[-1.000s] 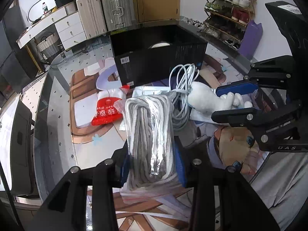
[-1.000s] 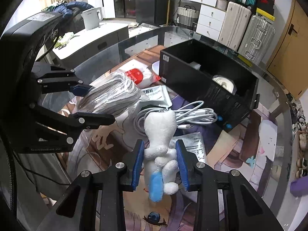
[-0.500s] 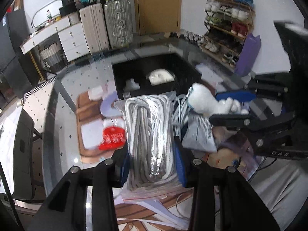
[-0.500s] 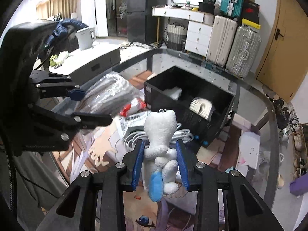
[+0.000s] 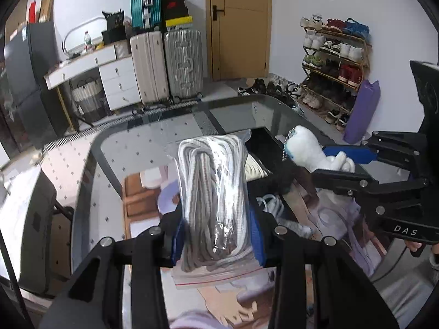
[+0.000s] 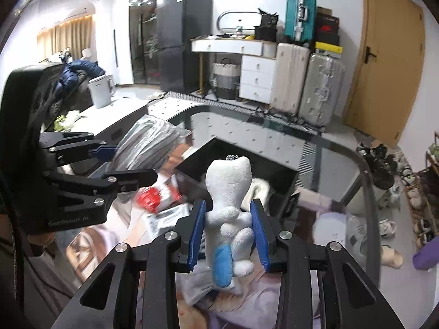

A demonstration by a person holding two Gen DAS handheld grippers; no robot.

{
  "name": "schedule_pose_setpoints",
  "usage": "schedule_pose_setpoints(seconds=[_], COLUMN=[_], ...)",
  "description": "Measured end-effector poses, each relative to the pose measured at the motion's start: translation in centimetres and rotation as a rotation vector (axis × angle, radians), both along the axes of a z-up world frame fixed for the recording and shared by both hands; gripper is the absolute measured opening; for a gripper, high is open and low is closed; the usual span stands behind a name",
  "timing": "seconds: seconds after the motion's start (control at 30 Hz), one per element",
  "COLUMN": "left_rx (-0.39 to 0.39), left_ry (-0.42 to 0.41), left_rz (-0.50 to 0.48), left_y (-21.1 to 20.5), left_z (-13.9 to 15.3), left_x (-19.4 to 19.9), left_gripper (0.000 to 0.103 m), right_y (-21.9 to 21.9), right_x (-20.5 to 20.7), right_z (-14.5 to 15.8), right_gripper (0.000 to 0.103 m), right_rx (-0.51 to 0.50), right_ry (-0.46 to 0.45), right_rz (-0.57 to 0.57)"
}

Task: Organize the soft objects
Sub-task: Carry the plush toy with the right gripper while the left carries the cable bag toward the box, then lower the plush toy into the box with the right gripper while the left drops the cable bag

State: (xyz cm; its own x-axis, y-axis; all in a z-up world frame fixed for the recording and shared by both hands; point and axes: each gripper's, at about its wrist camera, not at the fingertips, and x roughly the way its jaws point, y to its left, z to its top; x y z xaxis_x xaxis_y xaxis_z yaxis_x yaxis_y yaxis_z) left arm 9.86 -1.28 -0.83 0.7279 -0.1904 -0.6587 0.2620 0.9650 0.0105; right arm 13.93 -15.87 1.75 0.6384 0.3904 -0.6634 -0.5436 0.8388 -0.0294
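My left gripper [image 5: 216, 233] is shut on a clear zip bag of grey and white rope [image 5: 214, 197], held in the air above the glass table [image 5: 153, 148]. The right gripper [image 6: 227, 230] is shut on a white tooth-shaped plush toy [image 6: 230, 189] with a blue patch and a bead chain. Both loads hang over the near side of the black storage box [image 6: 277, 175], which holds a cream folded cloth [image 6: 259, 187]. In the left wrist view the plush toy [image 5: 310, 148] and right gripper [image 5: 337, 164] show at the right; in the right wrist view the rope bag [image 6: 148, 145] and left gripper [image 6: 123, 161] are at the left.
A red and white packet [image 6: 156, 194], a printed pouch [image 6: 164, 219] and a coiled white cable [image 5: 271, 203] lie on the table below. Suitcases [image 5: 167, 65], a white drawer unit [image 5: 109, 79], a door and a shoe rack [image 5: 334, 63] stand beyond the table.
Both grippers have risen with their loads and tilted up, so more of the room shows. The box, seen from its front wall before, now sits below and behind the held items.
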Motion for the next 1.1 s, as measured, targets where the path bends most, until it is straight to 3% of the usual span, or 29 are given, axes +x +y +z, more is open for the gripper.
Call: schedule_pose_setpoints(seconds=[0.3, 0.77, 1.1], left_rx=[-0.036, -0.1, -0.077], left_ry=[-0.044, -0.02, 0.024], left_rz=[0.025, 0.059, 0.087], left_y=[-0.6, -0.5, -0.8], left_z=[0.4, -1.6, -4.2], left_x=[3.6, 9.2, 12.0], left_gripper=[0.038, 0.038, 0.038], right_y=[0.0, 0.4, 0.0], right_x=[3.4, 9.1, 12.6], right_z=[-0.2, -2.6, -4.8], right_gripper=[0.034, 0.034, 0.034], right_rx=[0.034, 0.086, 0.116], right_ry=[-0.043, 0.061, 0.13], right_rz=[-0.08, -0.119, -0.159])
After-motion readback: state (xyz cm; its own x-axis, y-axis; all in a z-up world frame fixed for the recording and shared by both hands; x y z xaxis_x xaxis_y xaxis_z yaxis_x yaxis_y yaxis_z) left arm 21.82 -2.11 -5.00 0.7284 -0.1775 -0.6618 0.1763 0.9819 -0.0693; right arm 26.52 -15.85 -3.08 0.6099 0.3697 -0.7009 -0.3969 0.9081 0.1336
